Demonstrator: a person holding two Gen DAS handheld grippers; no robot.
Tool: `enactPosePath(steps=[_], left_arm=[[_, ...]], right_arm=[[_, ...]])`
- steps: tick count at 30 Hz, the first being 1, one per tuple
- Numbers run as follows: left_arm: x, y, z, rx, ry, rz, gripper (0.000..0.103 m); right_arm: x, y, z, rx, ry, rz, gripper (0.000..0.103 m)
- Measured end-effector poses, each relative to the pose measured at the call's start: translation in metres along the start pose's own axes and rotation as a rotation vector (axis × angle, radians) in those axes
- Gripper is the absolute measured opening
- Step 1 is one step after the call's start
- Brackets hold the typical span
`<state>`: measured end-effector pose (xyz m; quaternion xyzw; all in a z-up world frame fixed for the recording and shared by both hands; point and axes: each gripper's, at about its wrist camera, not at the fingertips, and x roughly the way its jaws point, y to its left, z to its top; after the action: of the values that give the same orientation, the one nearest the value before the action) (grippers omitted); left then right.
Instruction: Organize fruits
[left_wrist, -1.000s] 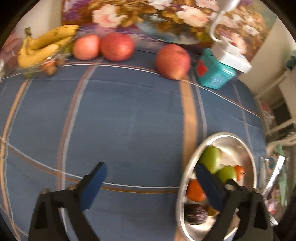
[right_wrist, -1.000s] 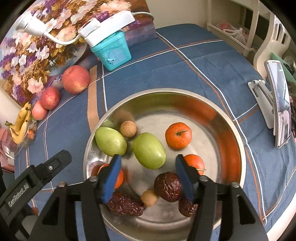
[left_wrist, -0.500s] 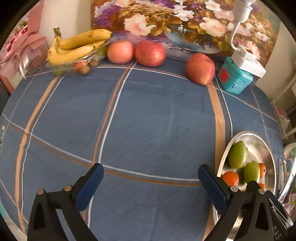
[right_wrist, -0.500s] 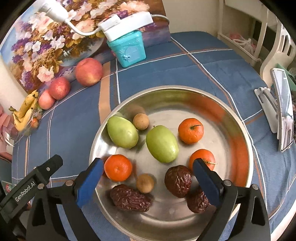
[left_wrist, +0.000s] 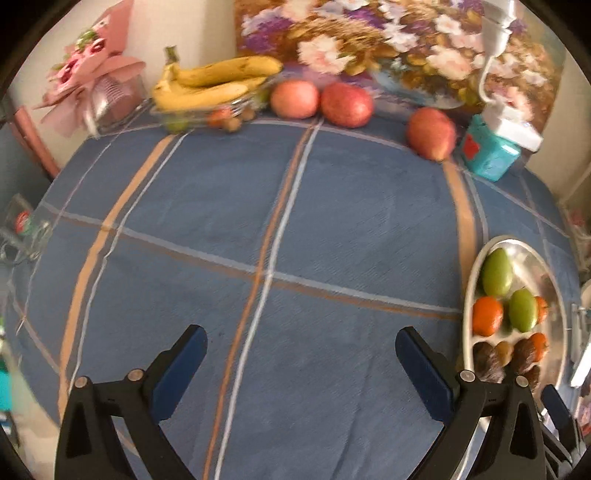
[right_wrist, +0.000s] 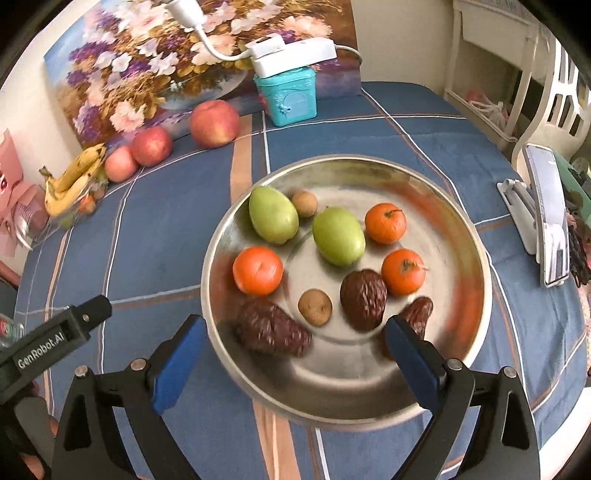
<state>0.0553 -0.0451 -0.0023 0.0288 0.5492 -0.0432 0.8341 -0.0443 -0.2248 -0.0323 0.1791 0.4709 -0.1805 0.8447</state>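
A steel bowl (right_wrist: 424, 184) on the blue striped cloth holds two green fruits (right_wrist: 338, 236), three tangerines (right_wrist: 258, 270), three wrinkled dark dates (right_wrist: 364, 299) and two small brown longans (right_wrist: 314, 307). My right gripper (right_wrist: 293, 323) hangs open over the bowl's near rim, with nothing gripped. My left gripper (left_wrist: 300, 334) is open above bare cloth, left of the bowl (left_wrist: 517, 242). Three red apples (left_wrist: 347, 104) and a bunch of bananas (left_wrist: 218, 83) lie along the far edge.
A teal box (right_wrist: 286, 96) with a white lamp base (right_wrist: 291, 55) on top stands in front of a floral painting (right_wrist: 147, 66). A phone on a stand (right_wrist: 550, 214) is right of the bowl. A pink bag (left_wrist: 92, 85) sits at the far left corner.
The right gripper's jaws spread wide and drew back from the bowl's middle to its near rim. The left gripper swung left, so the bowl slid to the right edge of its view.
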Motion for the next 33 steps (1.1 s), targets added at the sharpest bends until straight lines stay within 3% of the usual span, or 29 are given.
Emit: enactPosePath(steps=[4, 16, 33], left_arm=[[-0.002, 0.002, -0.01, 0.025, 0.03, 0.095, 0.103], [-0.026, 0.008, -0.041, 0.14, 0.003, 0.173, 0.103], [-0.029, 0.017, -0.044, 0.129, -0.024, 0.095, 0.103]], right_arm=[[-0.006, 0.0, -0.011, -0.006, 0.002, 0.005, 0.097], [-0.018, 0.002, -0.034, -0.044, 0.012, -0.014, 0.097], [-0.023, 0.0, -0.036, -0.056, 0.0, -0.034, 0.097]])
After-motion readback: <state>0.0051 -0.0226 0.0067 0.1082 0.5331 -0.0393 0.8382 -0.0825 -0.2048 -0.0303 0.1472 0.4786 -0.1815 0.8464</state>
